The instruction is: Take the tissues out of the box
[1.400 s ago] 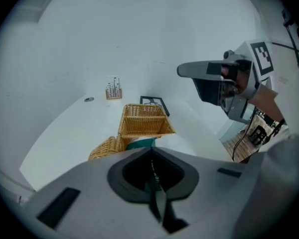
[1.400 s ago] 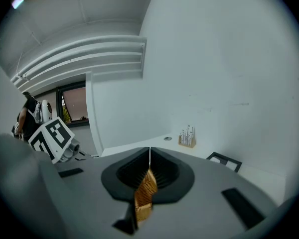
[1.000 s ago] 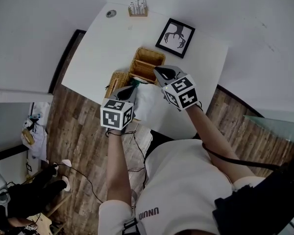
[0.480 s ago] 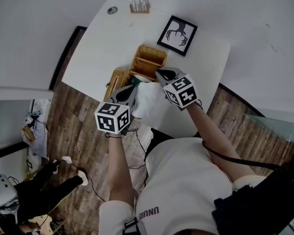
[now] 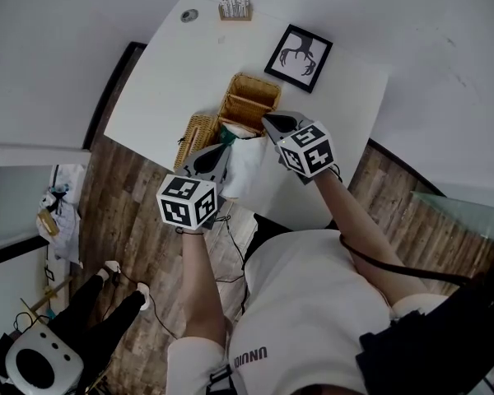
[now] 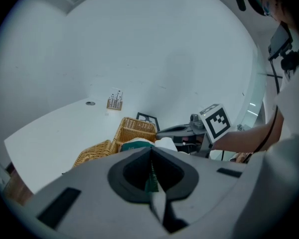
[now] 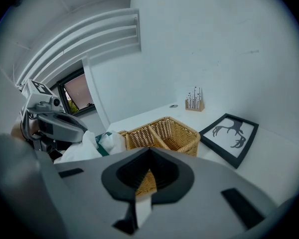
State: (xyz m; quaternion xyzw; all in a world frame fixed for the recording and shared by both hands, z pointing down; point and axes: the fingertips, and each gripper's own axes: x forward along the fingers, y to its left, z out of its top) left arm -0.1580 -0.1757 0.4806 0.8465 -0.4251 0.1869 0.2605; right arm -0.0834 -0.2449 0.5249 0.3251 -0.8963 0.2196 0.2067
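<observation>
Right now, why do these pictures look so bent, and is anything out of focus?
Left gripper view: a fisheye lens rounds the frame and darkens the corners; the wicker basket looks slightly soft. Right gripper view: same round frame, yet the framed picture reads clearly. Head view: the white table has bowed edges; light is even, shadows faint, no glare.

Desk point(image 5: 160, 81): 1.
Baskets: 2. One with two compartments point(image 5: 249, 104) sits mid-desk. One lower basket point(image 5: 196, 134) sits at the near left edge.
Framed picture point(image 5: 298, 58): 1, toward the far right edge.
Holder point(image 5: 235, 7): 1, at the far corner.
Disc point(image 5: 188, 16): 1, beside the holder.
Box point(image 5: 228, 136), green: 1, by the baskets.
Tissues point(image 5: 247, 163): one white bunch at the near edge; sheets not countable.
Grippers: 2, left gripper point(image 5: 223, 148) and right gripper point(image 5: 268, 121).
</observation>
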